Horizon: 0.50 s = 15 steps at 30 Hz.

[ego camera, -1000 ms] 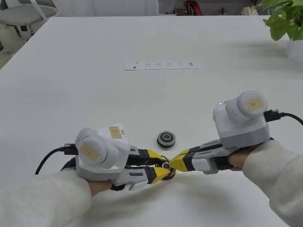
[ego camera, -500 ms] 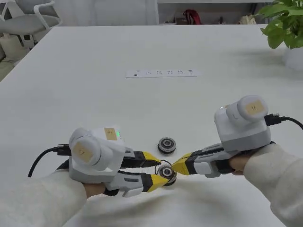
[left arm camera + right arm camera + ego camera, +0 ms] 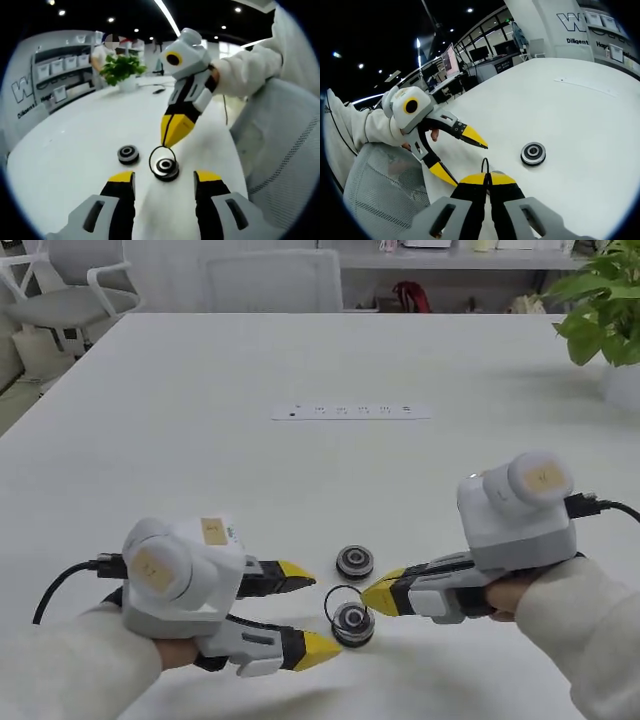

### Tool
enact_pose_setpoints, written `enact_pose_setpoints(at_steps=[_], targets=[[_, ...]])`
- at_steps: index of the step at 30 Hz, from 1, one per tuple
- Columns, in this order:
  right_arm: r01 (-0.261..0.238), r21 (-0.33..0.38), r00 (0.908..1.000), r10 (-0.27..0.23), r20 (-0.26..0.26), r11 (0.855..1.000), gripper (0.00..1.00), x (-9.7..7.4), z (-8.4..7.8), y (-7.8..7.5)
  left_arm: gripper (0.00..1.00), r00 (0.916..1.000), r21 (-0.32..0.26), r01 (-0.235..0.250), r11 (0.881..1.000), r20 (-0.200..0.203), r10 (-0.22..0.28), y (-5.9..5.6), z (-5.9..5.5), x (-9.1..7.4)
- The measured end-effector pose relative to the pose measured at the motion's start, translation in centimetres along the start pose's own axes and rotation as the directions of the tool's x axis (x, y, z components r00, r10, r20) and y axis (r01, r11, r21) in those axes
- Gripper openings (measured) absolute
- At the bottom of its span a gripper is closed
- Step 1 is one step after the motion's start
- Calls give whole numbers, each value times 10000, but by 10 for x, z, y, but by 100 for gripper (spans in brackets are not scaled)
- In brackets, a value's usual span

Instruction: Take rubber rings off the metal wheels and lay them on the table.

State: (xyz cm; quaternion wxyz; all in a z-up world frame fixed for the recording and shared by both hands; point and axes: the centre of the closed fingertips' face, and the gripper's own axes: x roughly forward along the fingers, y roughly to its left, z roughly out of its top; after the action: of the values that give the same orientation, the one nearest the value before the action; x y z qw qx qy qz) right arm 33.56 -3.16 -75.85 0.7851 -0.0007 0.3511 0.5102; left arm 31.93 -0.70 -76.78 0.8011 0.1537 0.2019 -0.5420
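- A wide white table (image 3: 300, 470) carried the work, with a white power strip (image 3: 351, 412) lying well beyond both grippers and a leafy plant (image 3: 600, 310) at the far corner on the right gripper's side.
- Grey chairs (image 3: 70, 295) stood past the far edge, before shelving along the wall.
- The person's white sleeves (image 3: 70, 670) came in low from either side, and both tools pointed inward, tip towards tip.
- The left gripper (image 3: 312, 610) lay level with its jaws spread wide. The nearer metal wheel (image 3: 352, 622) sat on the table just ahead of that gap, touched by neither jaw.
- The right gripper (image 3: 375, 597) was clenched, its yellow tips pinching a thin black rubber ring (image 3: 334, 592).
- In the left gripper view, the ring (image 3: 150, 159) hung as a loop from the right gripper's tip (image 3: 172, 135) down to the wheel (image 3: 166, 169). Whether its lower end sat in the groove could not be told.
- A second wheel (image 3: 354, 562) lay flat just beyond the right gripper's tip, apart from both tools.
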Motion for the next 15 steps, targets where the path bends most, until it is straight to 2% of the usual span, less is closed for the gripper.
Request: enact_pose_setpoints(at_steps=[15], targets=[[-443, 120, 9955, 431, 846, 9989, 0, -3, 23, 20, 55, 9989, -342, -473, 9983, 31, 475, 3, -3, -23]])
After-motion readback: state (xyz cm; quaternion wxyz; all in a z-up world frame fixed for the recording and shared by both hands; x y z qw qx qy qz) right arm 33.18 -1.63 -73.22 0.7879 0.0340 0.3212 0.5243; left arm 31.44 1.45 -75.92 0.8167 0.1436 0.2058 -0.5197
